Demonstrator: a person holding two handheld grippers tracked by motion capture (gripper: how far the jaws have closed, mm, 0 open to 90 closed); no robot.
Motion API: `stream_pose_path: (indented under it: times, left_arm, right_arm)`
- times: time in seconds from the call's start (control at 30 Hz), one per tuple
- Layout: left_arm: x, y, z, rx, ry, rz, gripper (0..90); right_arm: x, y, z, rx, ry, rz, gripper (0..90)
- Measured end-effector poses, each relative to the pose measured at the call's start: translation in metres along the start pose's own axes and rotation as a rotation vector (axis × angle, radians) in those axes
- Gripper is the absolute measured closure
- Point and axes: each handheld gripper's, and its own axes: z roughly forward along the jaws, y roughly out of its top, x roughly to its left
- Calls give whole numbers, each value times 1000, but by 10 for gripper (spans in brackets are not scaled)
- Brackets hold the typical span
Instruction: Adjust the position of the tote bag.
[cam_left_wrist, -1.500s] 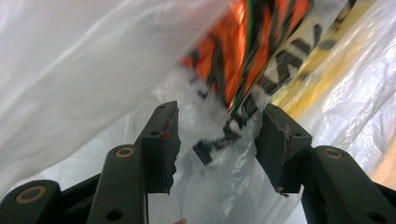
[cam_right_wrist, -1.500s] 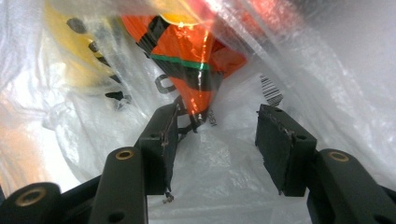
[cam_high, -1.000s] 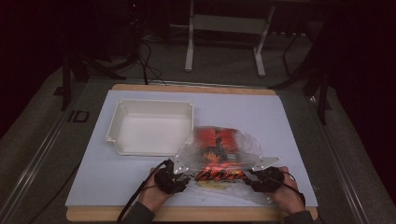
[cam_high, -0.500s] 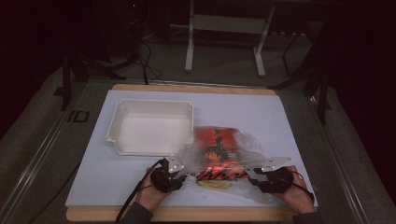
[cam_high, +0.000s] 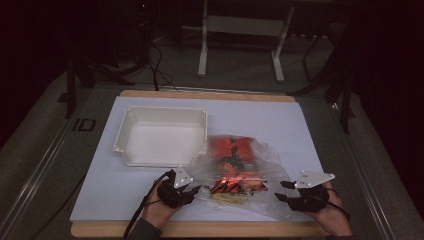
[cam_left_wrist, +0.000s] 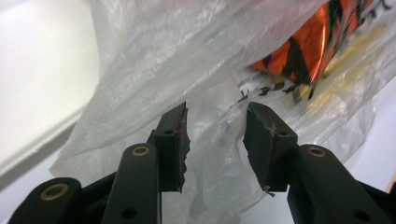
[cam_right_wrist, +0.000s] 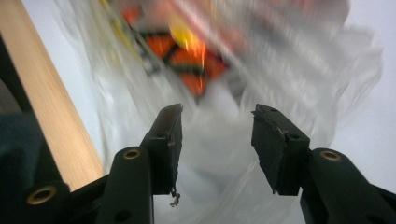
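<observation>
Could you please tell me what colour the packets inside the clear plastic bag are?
Shiny orange-red packets with black markings, clearest in the left gripper view.

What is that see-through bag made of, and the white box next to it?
The bag looks like thin clear plastic film: it is crinkled, shiny, and orange packets show through it. The white box seems to be stiff moulded plastic or foam, matte, with a rolled rim; which of the two is hard to tell.

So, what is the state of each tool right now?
Left tool: open, plastic bag film between its jaws, not gripped.
Right tool: open, holding nothing.
</observation>
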Motion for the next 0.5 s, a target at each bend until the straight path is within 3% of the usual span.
stream_pose_path:
  times: [0.23, 0.43, 0.5]
  left_arm:
    - [4, 9, 4, -17, 41, -23, 595]
    - [7, 11, 14, 25, 120, -35, 619]
    - [8, 9, 16, 41, 121, -37, 621]
  right_arm:
    - [-11, -5, 30, 118, -75, 27, 568]
    - [-19, 3, 44, 156, -153, 31, 587]
    - [-21, 4, 47, 168, -173, 35, 587]
